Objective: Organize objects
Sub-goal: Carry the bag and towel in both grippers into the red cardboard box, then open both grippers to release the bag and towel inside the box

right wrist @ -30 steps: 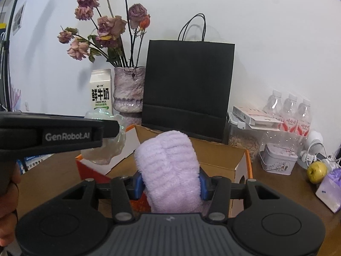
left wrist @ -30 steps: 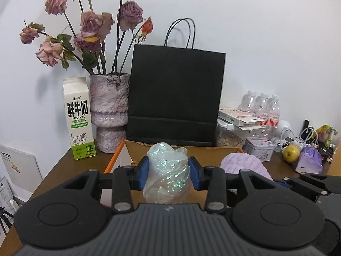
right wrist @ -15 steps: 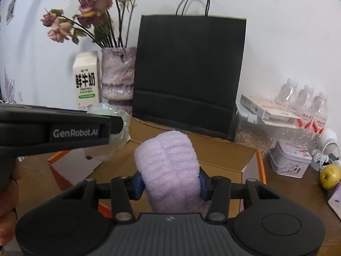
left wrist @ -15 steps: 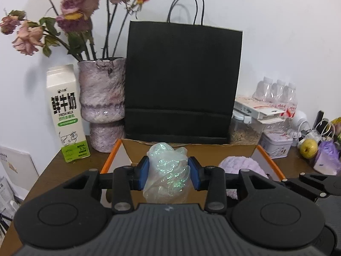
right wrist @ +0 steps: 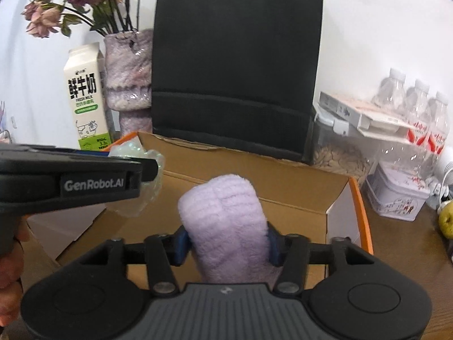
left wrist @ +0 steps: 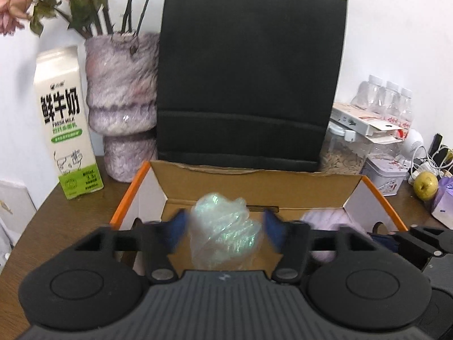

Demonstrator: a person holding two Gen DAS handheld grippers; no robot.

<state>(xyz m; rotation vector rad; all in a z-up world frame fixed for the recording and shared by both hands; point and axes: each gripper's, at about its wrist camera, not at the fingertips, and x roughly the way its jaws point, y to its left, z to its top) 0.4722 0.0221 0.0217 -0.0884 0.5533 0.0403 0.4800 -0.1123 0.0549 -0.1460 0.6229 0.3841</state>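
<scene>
An open cardboard box [left wrist: 254, 180] with orange edges lies on the brown table, in front of both grippers. My left gripper [left wrist: 225, 225] hangs over its left half. Its jaws are opening, and the blurred blue pads stand a little off a crumpled iridescent plastic bundle [left wrist: 223, 235] that is still between them. My right gripper [right wrist: 228, 245] is over the box [right wrist: 283, 182] too. Its jaws are also opening, but the pads still touch the sides of an upright fluffy purple towel [right wrist: 226, 221]. The left gripper's black body [right wrist: 70, 182] crosses the right wrist view, with the bundle [right wrist: 147, 195] past it.
A black paper bag [left wrist: 249, 85] stands right behind the box. Left of it are a fuzzy vase [left wrist: 121, 99] of dried roses and a milk carton [left wrist: 68, 130]. At the right sit a seed jar [left wrist: 342, 158], a tin [left wrist: 385, 177], bottles [left wrist: 390, 104] and an apple [left wrist: 424, 188].
Both grippers have moved forward and down over the box. The left pads have spread away from the plastic bundle. The right pads stand slightly wider around the towel.
</scene>
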